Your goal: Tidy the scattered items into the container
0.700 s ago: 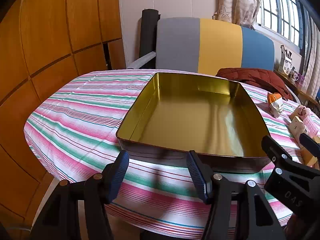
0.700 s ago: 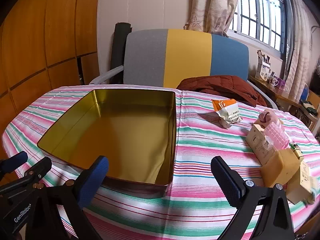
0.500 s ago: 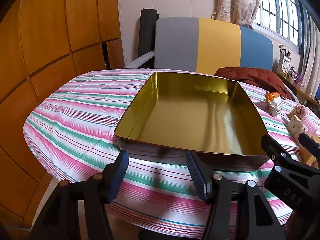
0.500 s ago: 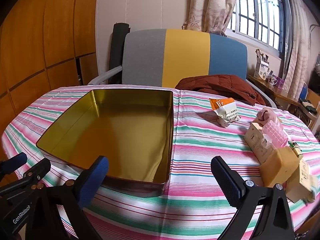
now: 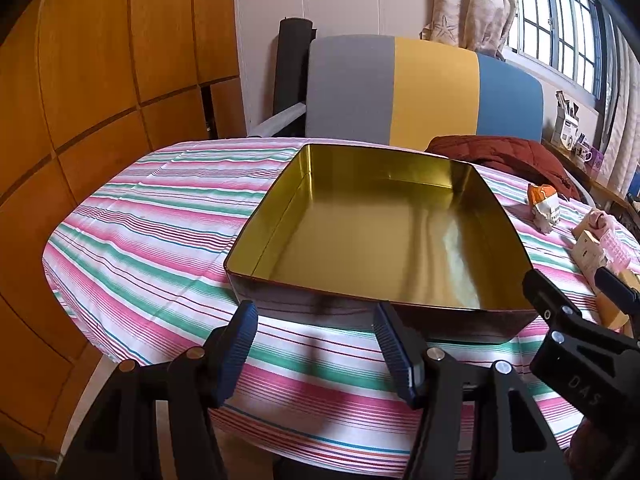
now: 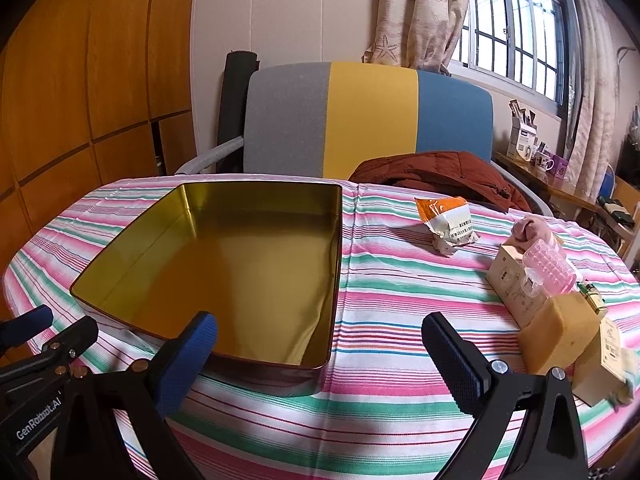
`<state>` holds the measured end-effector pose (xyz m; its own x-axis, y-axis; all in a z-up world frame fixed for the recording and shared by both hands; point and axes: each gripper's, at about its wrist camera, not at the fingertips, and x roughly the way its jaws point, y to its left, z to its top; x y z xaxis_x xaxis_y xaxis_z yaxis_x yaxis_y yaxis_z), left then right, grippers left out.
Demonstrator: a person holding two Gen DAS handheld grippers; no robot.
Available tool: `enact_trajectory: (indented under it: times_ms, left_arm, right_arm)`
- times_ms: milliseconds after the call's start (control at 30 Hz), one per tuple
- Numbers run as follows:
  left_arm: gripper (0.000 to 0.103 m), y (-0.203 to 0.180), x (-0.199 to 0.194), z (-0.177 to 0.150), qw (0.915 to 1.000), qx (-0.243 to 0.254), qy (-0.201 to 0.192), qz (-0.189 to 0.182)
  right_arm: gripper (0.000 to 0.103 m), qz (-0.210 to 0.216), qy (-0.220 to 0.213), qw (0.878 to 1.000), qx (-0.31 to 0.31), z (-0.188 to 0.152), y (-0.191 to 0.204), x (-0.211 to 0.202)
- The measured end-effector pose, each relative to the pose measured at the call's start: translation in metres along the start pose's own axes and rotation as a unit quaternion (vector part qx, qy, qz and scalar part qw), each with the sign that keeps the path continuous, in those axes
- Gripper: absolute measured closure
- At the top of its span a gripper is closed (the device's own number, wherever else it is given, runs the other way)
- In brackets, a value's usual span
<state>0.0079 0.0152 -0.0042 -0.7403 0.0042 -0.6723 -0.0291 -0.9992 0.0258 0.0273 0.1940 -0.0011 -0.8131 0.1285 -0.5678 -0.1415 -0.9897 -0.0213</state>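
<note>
tin (image 6: 224, 256), gold inside and bare, sits left of centre on the striped counter (image 6: 380, 288). right of it lie a crumpled packet (image 6: 448, 220), then a pile of small boxes (image 6: 516, 280), partly cut off, labels unreadable. left gripper (image 5: 316, 344) and right gripper (image 6: 320, 356) hover with fingers apart, holding nothing.

Legible markings, two only. Left wrist view: white letters "DAS" on black body of the right gripper (image 5: 618, 292), at lower-right edge. Right wrist view: white "GenRobot.AI" on black body of the left gripper (image 6: 28, 332), lower-left corner. Print on crumpled snack packet (image 6: 448, 222) and cream carton (image 6: 510, 280): too small to read.
</note>
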Motion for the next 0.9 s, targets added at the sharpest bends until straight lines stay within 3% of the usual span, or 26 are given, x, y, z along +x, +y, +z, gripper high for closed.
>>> enact_trajectory:
  times_ms: [633, 900]
  left_arm:
    - [0.042, -0.005, -0.006, -0.003, 1.0, 0.007, -0.002, 0.0]
    - [0.042, -0.019, -0.012, -0.002, 0.9991, 0.022, -0.01, -0.036]
  right_arm:
    - [0.0, 0.003, -0.006, 1.0, 0.013, -0.002, -0.011, -0.006]
    - [0.0, -0.01, -0.017, 1.0, 0.019, -0.003, -0.031, -0.014]
